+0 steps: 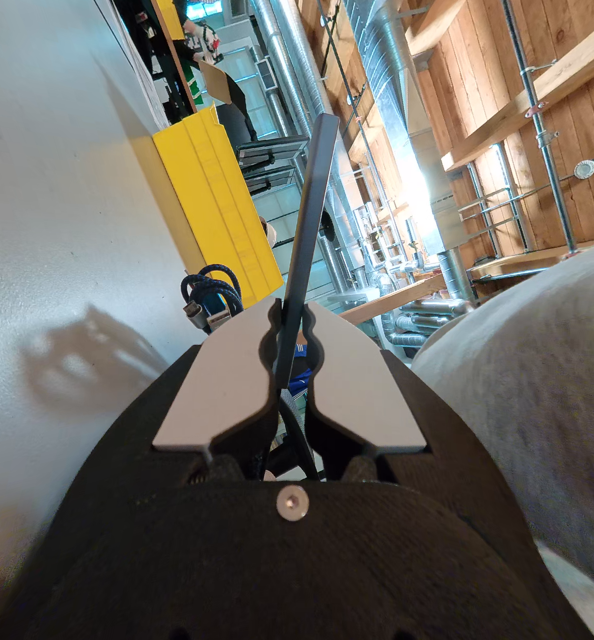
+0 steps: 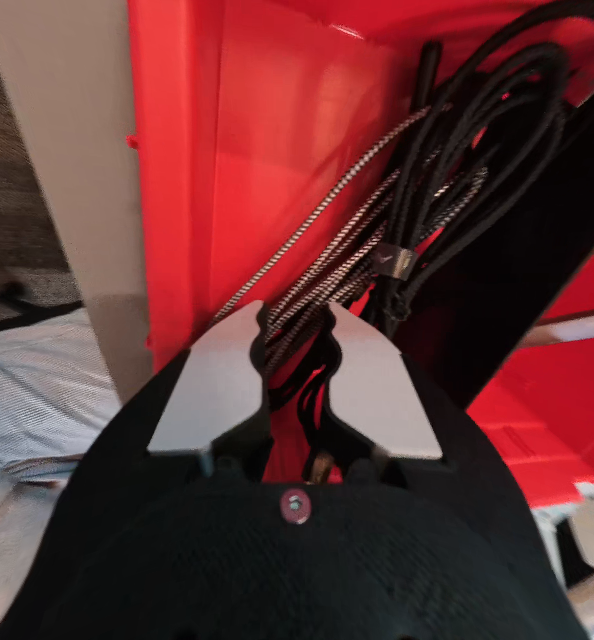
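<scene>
Grey-padded left tongs [image 1: 291, 313] clench a thin dark flat panel [image 1: 312, 221] standing edge-on; beside them lies a coiled blue braided cable [image 1: 212, 291], then a yellow bin [image 1: 216, 207] on the white bench [image 1: 63, 207]; right tongs [image 2: 295, 311] grip a bundle of braided cables [image 2: 410, 214] inside a red bin [image 2: 271, 156].

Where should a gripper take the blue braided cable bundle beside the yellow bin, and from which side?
Grip the blue braided cable bundle across its looped strands, not the metal plugs at its near end. Come from the open white-surface side, since the yellow bin stands close on the other.
</scene>
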